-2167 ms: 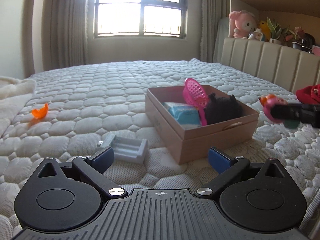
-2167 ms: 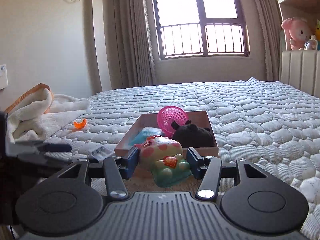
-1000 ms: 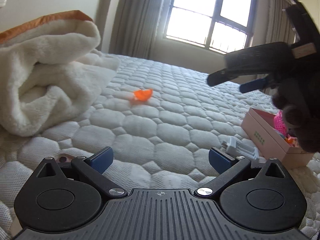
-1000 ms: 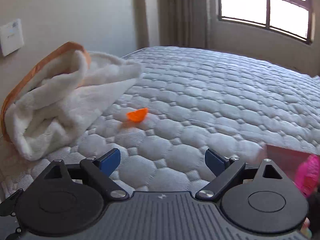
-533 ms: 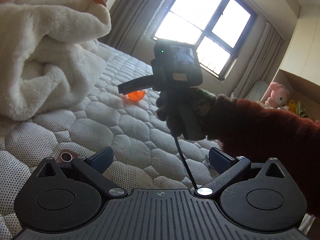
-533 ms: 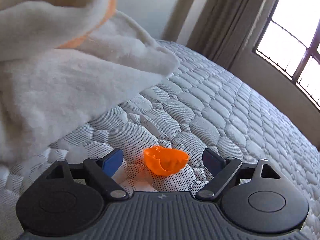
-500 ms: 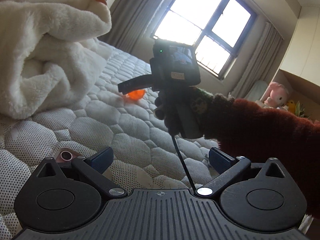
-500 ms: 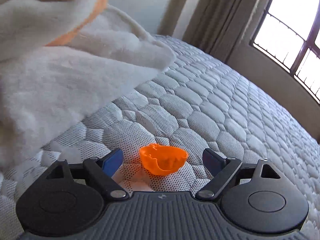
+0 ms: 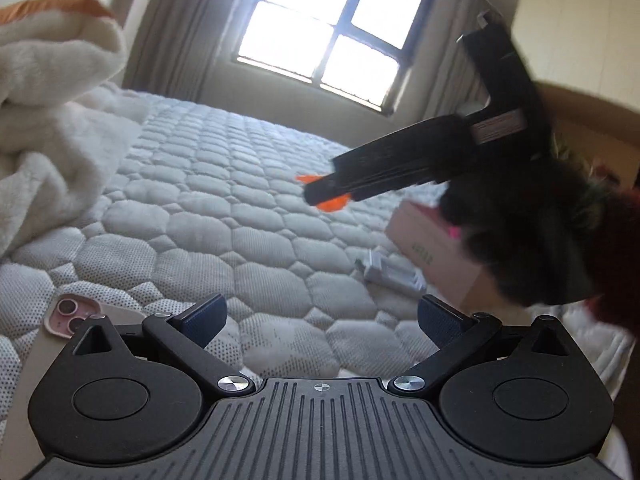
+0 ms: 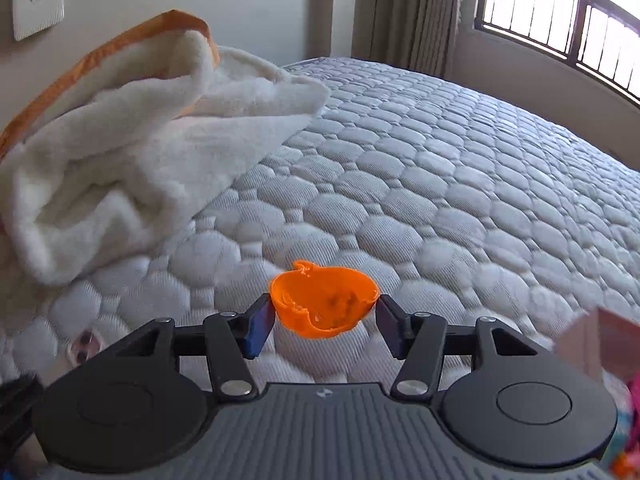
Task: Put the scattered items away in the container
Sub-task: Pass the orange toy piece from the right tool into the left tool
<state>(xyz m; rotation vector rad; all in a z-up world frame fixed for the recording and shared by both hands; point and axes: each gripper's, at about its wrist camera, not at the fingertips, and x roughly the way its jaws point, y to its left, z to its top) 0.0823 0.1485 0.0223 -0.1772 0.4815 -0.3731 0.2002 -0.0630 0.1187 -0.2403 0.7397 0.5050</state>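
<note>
Orange and shiny, a small plastic cup [image 10: 325, 302] shaped like a fruit, pinched between the two blue pads of the right gripper [image 10: 325, 320], one pad pressed on each side of its rim. Lifted a little above the grey quilted mattress [image 10: 440, 184], with lots of bare bed ahead and off to the right. From the left wrist view, the same right gripper [image 9: 320, 192] seen high up in the air, dark and blurry, with bits of orange poking out at its tip. Fluffy white blanket [image 10: 132, 152] with an orange edge heaped on the left side, close to the wall, rising up like a soft hill and taking up that corner of the bed. Pink phone [image 9: 80, 320] lying flat beside the blanket's foot, right next to the left gripper. Left gripper [image 9: 320, 316] low over the mattress, pads spread wide apart, nothing between them, only bare bed in the gap. Cardboard box [image 9: 432, 248] sitting off to the right, its near corner and side wall showing, something pink peeking over the top edge, the rest hidden behind the dark gloved hand. Small pale plastic tray [image 9: 390, 272] lying on the bed just beside the box's near side. Wide clear stretch of quilt between the blanket and the box.
</note>
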